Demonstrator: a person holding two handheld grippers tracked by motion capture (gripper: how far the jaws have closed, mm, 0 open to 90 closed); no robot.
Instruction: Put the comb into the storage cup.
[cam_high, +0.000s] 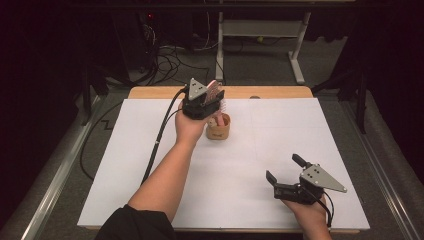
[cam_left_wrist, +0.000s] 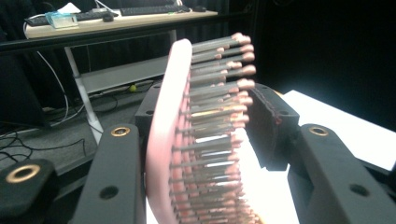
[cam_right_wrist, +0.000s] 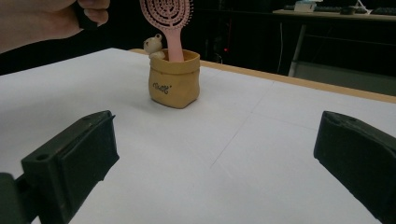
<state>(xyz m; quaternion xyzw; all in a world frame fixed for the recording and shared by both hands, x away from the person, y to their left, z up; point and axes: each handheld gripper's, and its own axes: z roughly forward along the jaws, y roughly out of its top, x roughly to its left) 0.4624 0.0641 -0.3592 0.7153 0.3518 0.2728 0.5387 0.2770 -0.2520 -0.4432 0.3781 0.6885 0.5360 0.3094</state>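
Here the hairbrush (cam_right_wrist: 167, 18) stands upright, handle down in the pot (cam_right_wrist: 174, 79).

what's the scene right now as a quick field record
surface: white table with a wooden far edge
container: small yellow-brown pot, upright on the table
in pot: pink hairbrush, handle down, head up; a small pale figure at the pot's rim
left gripper: over the pot, the brush head between its jaws; contact not clear
right gripper: jaws wide apart, holding nothing, low near the table's near right side, pointing toward the pot
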